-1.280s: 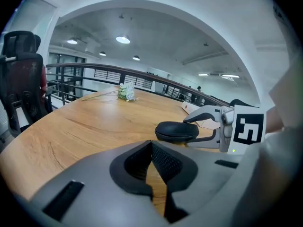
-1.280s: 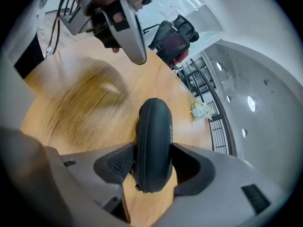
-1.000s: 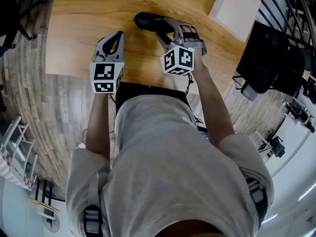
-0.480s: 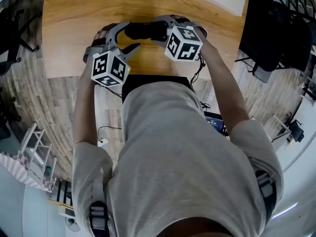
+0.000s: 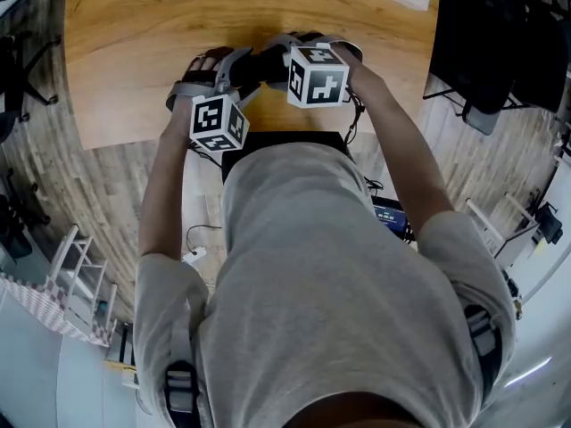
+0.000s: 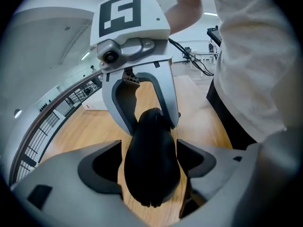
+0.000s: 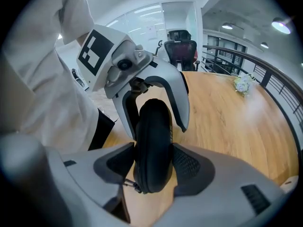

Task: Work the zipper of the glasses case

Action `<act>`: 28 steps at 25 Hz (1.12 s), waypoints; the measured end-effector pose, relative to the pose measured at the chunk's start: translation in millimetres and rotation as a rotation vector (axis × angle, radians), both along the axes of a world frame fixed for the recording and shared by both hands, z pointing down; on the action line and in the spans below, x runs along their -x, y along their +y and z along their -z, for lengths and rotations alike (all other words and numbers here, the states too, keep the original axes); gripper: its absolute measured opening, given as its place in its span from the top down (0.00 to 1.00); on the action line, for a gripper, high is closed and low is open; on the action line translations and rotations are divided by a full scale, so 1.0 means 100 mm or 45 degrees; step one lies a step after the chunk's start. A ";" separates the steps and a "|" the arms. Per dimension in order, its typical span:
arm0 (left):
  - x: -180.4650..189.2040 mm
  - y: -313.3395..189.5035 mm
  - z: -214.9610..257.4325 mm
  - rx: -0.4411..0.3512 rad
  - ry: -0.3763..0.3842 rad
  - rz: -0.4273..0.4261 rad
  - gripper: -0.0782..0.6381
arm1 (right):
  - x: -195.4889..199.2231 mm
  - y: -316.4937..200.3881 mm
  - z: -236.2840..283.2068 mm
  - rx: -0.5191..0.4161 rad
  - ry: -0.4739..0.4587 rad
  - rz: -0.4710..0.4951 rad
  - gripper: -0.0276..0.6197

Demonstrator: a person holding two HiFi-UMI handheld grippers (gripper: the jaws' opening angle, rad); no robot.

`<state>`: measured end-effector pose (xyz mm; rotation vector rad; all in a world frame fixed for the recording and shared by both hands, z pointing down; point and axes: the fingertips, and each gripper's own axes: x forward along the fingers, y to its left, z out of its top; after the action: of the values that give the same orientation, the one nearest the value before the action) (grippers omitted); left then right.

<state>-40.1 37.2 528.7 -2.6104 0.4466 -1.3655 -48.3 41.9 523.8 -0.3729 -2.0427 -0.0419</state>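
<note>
Two tongs meet on one black glasses case (image 7: 154,126), close in front of the person's grey shirt (image 5: 330,266). The left tongs (image 6: 150,171) have just been opening and stand wide, one end of the case between the pads but not squeezed. The right tongs (image 7: 152,167) are clamped on the other end, pads pressing both sides, the zipper pull (image 7: 130,186) hanging at its near tip. The wooden counter (image 7: 227,112) spreads beneath and beyond, with a black chair (image 7: 182,51) farther off.
</note>
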 end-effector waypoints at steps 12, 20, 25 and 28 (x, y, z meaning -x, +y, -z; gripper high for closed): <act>-0.06 0.02 -0.15 -0.004 -0.081 -0.013 0.42 | 0.04 0.01 -0.06 -0.011 0.022 0.014 0.54; 0.05 -0.05 -0.20 0.018 -0.093 0.038 0.49 | 0.08 -0.05 -0.04 -0.044 -0.017 -0.033 0.54; 0.15 -0.22 0.01 -0.030 0.076 0.150 0.49 | 0.08 -0.28 0.23 0.015 -0.285 -0.324 0.54; 0.16 -0.26 0.16 -0.061 0.146 0.152 0.49 | 0.03 -0.38 0.46 0.138 -0.455 -0.541 0.54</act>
<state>-55.8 11.0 512.9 -2.6710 0.6530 -1.2255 -51.0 3.5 478.2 0.0133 -2.4456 0.2819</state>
